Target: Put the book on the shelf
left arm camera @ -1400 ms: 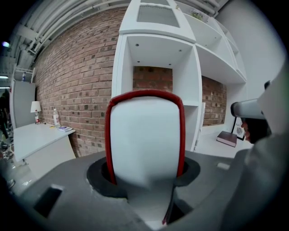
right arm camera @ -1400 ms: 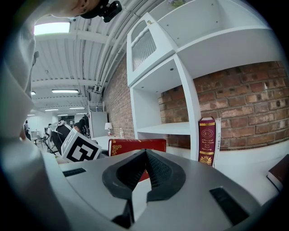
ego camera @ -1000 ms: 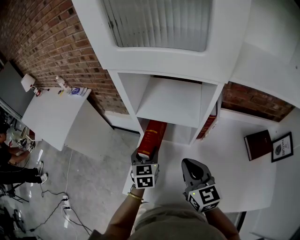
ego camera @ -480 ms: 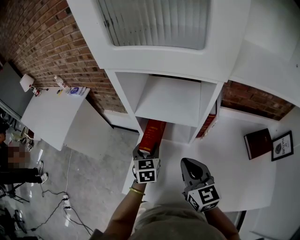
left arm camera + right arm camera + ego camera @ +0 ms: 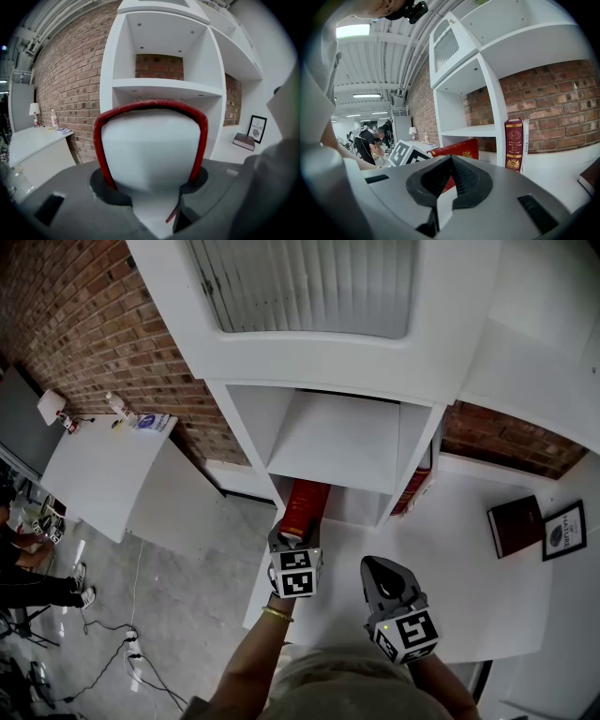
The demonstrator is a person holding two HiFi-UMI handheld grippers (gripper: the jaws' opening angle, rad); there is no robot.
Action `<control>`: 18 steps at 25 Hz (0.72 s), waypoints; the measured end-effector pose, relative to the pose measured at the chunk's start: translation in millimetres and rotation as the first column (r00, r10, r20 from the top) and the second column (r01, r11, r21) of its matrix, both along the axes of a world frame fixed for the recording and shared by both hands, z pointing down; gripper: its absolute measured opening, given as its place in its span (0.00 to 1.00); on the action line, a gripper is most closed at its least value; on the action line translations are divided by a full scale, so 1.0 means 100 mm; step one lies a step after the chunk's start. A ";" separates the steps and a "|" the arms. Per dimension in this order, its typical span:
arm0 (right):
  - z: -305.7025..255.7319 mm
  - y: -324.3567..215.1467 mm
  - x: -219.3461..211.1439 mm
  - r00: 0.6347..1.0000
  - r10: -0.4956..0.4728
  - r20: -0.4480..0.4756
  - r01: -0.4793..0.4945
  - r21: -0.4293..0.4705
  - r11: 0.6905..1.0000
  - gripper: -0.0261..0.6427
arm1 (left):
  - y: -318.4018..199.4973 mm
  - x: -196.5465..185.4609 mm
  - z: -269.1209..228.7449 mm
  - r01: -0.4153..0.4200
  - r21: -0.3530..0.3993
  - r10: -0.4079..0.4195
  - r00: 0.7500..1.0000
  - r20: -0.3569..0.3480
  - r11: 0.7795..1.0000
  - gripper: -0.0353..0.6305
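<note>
A red book (image 5: 305, 502) is clamped at its near end in my left gripper (image 5: 295, 538), and its far end reaches into the lower left compartment of the white shelf unit (image 5: 337, 442). The left gripper view shows the book (image 5: 150, 145) end-on, its white pages framed by the red cover, filling the gap between the jaws of that gripper (image 5: 150, 187). My right gripper (image 5: 380, 570) hangs to the right over the white table, shut and holding nothing. Seen from the right gripper (image 5: 447, 161), the held book (image 5: 459, 150) lies to its left.
A second red book (image 5: 417, 488) stands upright in the narrow right compartment. On the white table (image 5: 459, 568), a dark book (image 5: 516, 526) and a framed picture (image 5: 562, 532) lie at the right. A white side table (image 5: 103, 465) and a person (image 5: 19, 559) are at far left.
My left gripper has moved forward a little and pushed the red book deeper into the lower compartment. The right gripper has stayed in place.
</note>
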State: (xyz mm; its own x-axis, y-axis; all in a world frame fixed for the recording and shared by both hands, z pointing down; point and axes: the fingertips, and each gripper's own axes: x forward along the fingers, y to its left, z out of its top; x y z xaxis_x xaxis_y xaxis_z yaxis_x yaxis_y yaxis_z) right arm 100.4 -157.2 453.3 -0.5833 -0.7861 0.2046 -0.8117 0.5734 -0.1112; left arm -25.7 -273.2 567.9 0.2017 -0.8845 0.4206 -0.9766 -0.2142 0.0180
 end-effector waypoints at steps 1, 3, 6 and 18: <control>0.00 0.00 0.00 1.000 0.000 -0.001 0.000 0.002 1.000 0.05 | -0.02 0.00 0.00 0.000 0.000 0.000 1.000 0.000 1.000 0.41; -0.02 -0.01 0.00 1.000 -0.002 -0.001 0.002 0.005 1.000 0.05 | -0.05 0.01 0.01 0.000 0.000 0.000 1.000 0.000 1.000 0.41; -0.01 -0.01 0.01 1.000 0.000 -0.002 0.000 -0.001 1.000 0.05 | -0.10 0.03 0.02 -0.003 0.000 0.003 1.000 0.001 1.000 0.41; 0.00 -0.02 0.06 1.000 0.017 -0.003 -0.017 -0.003 1.000 0.05 | -0.35 0.12 0.15 -0.024 -0.008 0.024 1.000 0.008 1.000 0.41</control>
State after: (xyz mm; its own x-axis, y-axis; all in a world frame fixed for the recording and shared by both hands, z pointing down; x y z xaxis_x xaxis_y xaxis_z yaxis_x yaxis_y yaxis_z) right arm 106.4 -159.4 453.6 -0.5690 -0.7955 0.2085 -0.8219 0.5588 -0.1105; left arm -13.9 -307.7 582.5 0.2191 -0.8763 0.4290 -0.9714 -0.2373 0.0114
